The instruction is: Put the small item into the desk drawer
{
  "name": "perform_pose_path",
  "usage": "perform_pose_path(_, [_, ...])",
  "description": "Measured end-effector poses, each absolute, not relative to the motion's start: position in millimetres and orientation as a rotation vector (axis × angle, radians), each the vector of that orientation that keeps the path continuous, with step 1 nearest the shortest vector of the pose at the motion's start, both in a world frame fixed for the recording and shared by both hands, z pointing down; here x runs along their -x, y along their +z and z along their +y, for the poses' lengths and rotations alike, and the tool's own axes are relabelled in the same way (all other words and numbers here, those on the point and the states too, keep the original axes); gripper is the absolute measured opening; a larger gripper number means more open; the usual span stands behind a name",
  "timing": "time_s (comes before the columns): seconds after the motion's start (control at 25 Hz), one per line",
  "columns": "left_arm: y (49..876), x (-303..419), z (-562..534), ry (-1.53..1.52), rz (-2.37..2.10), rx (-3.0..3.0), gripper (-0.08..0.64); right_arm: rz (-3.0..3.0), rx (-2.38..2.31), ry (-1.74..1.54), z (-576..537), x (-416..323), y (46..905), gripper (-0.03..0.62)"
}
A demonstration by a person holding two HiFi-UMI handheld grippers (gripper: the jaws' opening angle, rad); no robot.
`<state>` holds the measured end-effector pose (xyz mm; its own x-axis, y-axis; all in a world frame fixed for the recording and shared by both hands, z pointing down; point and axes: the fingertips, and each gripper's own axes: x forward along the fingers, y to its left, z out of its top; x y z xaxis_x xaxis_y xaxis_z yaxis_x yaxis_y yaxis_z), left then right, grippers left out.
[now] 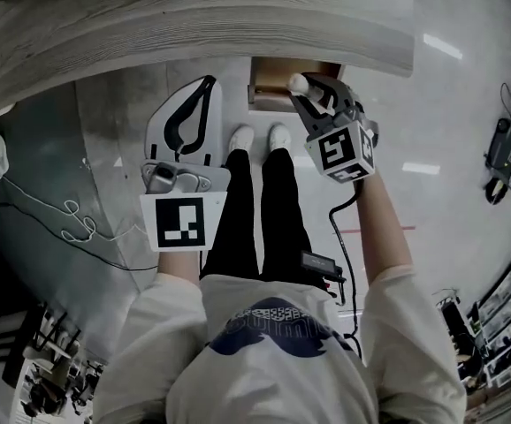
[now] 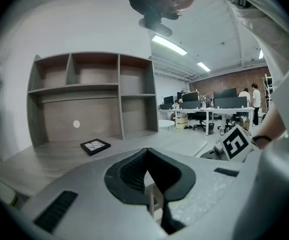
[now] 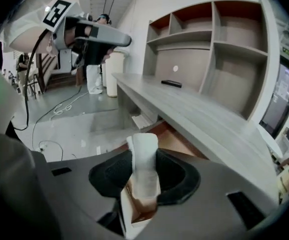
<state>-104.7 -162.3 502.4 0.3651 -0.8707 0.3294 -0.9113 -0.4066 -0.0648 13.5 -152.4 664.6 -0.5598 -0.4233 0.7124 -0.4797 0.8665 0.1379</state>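
While the person's right arm is stretching forward and slightly right, I am seeing the right gripper (image 1: 307, 94) pointing steeply down at the open drawer (image 1: 273, 71), which is sticking out from under the near edge of the desk (image 1: 202, 25). Its jaws are clamping a small white item (image 3: 143, 169), a soft oblong piece whose far end is poking out past the tips. The item is hanging over the drawer's brown inside and is not lying in it. On the left, the other forearm is sitting closer to the body, and the left gripper (image 1: 205, 85) is pointing forward, only a little below level, beside the person's legs (image 1: 255, 210) and well to the left of the drawer. Its jaws are meeting at the tips and are carrying nothing between them.
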Motion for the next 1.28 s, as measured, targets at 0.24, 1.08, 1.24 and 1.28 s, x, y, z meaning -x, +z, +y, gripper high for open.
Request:
perform_pose_path(0.24, [522,108,-158,0.503,-1.622,-2.481,0.008,-2.126,-0.440,-0.007,-150,-1,725,0.130])
perform_pose_path(1.08, [544,137,-147,0.461,-1.659,-2.366,0.008,-1.769,-0.123,-0.015,-127,3,808,0.130])
perform_pose_path(1.24, [545,137,-147,0.472,-1.657,-2.367,0.008,-1.754,-0.125,-0.033,-128,3,809,0.132])
perform_pose_path(1.28, [545,137,-147,0.471,-1.657,-2.366,0.008,-1.755,-0.128,-0.033,-128,3,810,0.133])
